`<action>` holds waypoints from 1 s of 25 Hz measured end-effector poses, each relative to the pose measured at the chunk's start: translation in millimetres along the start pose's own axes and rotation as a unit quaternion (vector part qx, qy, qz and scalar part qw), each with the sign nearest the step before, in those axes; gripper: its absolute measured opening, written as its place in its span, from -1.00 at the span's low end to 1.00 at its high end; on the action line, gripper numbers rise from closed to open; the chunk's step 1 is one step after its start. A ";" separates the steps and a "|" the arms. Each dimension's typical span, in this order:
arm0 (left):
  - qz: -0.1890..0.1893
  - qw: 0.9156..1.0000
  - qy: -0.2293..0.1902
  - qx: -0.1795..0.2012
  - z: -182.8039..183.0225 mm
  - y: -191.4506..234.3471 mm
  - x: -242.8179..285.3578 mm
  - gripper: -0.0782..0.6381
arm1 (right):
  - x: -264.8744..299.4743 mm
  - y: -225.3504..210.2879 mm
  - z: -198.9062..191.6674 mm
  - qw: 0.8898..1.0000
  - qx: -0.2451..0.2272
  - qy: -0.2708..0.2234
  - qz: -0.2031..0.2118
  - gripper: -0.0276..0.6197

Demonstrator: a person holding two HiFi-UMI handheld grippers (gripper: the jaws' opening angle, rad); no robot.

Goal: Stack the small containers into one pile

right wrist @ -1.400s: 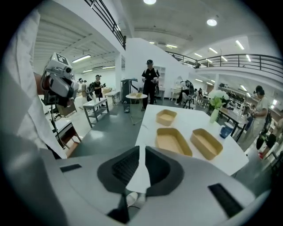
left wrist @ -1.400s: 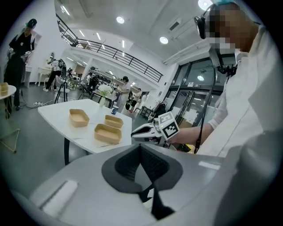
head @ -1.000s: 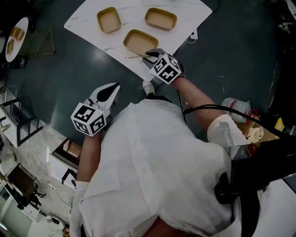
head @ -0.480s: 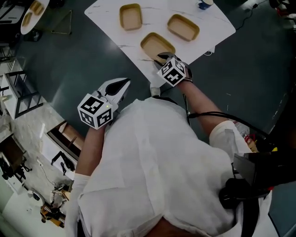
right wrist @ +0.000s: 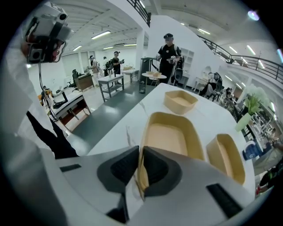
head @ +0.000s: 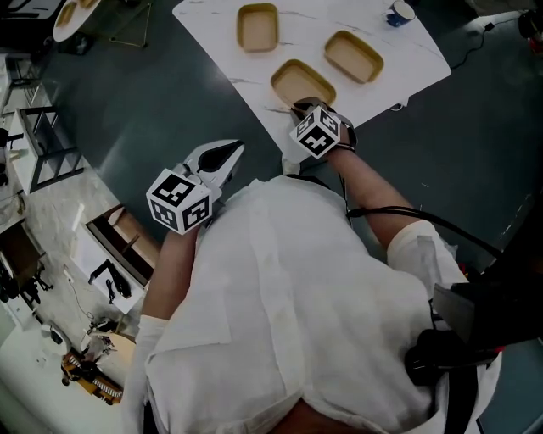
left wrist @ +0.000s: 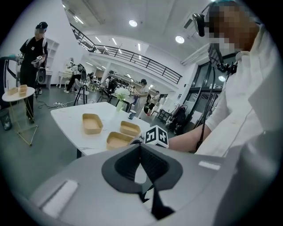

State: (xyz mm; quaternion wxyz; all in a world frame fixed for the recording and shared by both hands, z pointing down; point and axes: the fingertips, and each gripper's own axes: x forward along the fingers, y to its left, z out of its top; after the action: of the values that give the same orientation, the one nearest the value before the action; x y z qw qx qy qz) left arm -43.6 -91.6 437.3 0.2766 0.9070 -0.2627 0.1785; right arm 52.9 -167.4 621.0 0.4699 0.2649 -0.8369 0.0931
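Note:
Three tan oblong containers lie on the white marble table (head: 212, 34). The nearest container (head: 301, 82) (right wrist: 170, 137) is at the table's front edge, a second one (head: 258, 26) (right wrist: 180, 101) lies farther off, and the third (head: 354, 56) (right wrist: 227, 156) lies to the right. My right gripper (head: 299, 106) (right wrist: 140, 165) has the near rim of the nearest container between its pads as its jaws close on it. My left gripper (head: 231, 151) (left wrist: 140, 148) hangs over the dark floor left of the table, its tips together and nothing in them.
A blue cup (head: 399, 13) (right wrist: 252, 152) stands at the table's far right. A small round side table (head: 72, 13) (left wrist: 17, 92) with more containers stands at the left, and a person in black (left wrist: 35, 44) is by it. Metal racks (head: 34, 153) line the floor on the left.
My right gripper has moved forward onto the nearest container's rim and its jaws have closed on it. The left gripper has barely moved. The head view has shifted.

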 end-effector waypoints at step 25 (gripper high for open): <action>-0.020 1.000 -0.004 0.019 17.6 -12.4 23.7 -0.76 | -107.0 -32.8 10.5 0.994 -0.064 -0.063 -0.056 -0.86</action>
State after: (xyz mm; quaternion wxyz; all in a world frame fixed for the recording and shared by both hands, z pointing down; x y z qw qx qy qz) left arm -14.4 -102.2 429.6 0.2620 0.9177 -0.2424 0.1746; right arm 107.3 -161.2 522.9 0.4369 0.2864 -0.8527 -0.0042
